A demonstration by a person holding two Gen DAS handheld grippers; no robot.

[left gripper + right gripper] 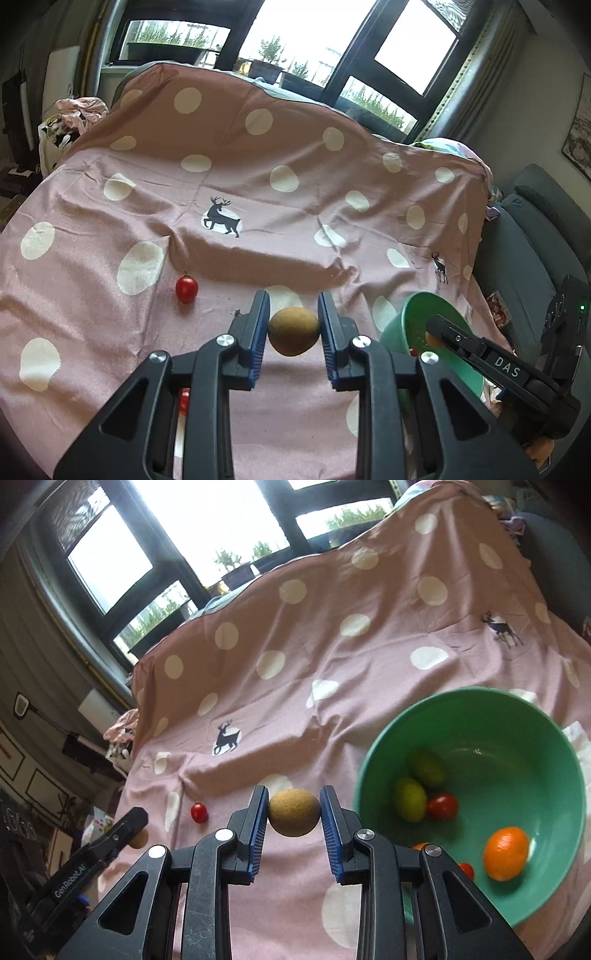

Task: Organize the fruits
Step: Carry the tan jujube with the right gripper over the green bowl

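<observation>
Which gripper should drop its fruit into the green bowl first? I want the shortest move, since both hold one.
Probably the right gripper. Its brown fruit hangs just beside the green bowl. The left gripper holds its own brown fruit farther out over the pink cloth, near the loose tomato.

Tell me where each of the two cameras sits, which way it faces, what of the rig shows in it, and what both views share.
Left wrist: on the left gripper, looking down along its fingers at a brown fruit they clamp; the right gripper shows at right.
Right wrist: on the right gripper, looking down at its own brown fruit; the left gripper shows at lower left.
Shared: pink dotted cloth, cherry tomato, green bowl, windows.
</observation>
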